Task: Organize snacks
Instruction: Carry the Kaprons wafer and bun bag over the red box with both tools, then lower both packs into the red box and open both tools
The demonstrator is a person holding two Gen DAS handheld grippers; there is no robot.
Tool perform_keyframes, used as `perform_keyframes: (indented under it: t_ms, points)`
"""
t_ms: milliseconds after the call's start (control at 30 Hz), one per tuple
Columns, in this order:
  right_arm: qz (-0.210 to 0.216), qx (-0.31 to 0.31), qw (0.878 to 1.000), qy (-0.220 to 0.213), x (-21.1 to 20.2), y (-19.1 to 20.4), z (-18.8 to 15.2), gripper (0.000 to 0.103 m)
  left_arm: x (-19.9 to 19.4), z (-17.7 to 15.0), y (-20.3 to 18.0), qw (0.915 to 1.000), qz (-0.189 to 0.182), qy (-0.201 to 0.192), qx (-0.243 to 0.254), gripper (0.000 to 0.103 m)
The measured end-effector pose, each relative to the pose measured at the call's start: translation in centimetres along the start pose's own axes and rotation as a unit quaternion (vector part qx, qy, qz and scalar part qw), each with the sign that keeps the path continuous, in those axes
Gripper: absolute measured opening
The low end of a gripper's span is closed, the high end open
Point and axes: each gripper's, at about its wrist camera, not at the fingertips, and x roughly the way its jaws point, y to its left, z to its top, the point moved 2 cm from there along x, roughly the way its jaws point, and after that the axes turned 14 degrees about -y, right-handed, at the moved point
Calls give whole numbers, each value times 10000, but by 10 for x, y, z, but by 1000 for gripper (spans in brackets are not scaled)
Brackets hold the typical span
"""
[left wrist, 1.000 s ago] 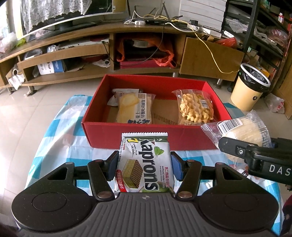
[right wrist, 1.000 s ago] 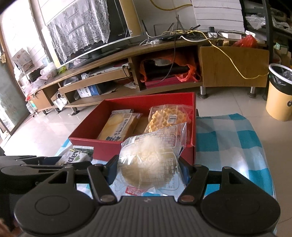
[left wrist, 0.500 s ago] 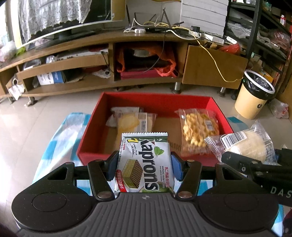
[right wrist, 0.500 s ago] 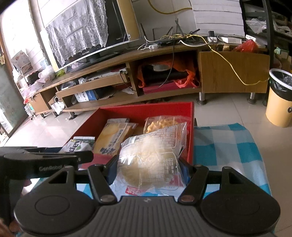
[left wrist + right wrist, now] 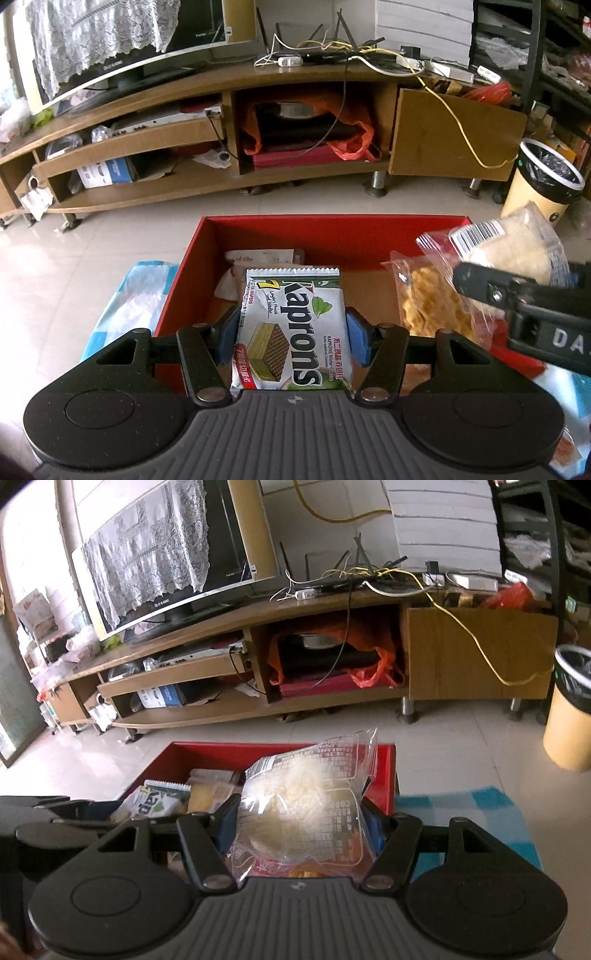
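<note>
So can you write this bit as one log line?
left gripper: holds Kaprons wafer pack | right gripper: holds clear bun packet | both over red box

You face long wooden TV stand (image 5: 295, 85) across pale glossy tiled floor (image 5: 92, 240). Lace cloth (image 5: 147, 550) drapes over TV screen (image 5: 221, 554). Tangle of cables and yellow cord (image 5: 461, 125) on stand top. Orange plastic bag (image 5: 354, 136) in middle compartment. Your right: yellow bin (image 5: 543, 184) with black liner, dark shelving behind. Daylight from your left.
</note>
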Motion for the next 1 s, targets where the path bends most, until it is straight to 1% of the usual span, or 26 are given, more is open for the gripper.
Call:
perform_keyframes:
  t_ms: [167,267,333,533,700,800,1000]
  points:
    - [-60,-230,9997,95,20,5,-3,63,11,-4,0,9999,130,65,89,67]
    - [-147,-356,9993,14,21,6,-5,64,10,-6,2,9996,236,55,141,77]
    - [-163,-323,9993,2,18,5,-3,66,8,-6,3,9996,236,64,107,78]
    - [-209,-327,9992,-62,0,4,2,66,-10,0,4,9996,247,10,110,79]
    - [-376,-384,9984,-155,-18,5,15,66,-32,8,2,9997,222,-87,110,80]
    - [-399,-314,9984,-229,-33,2,23,66,-47,12,1,9996,206,-177,117,82]
    - [-383,-347,9985,-205,-61,4,21,66,-75,17,-2,9993,135,-311,179,82]
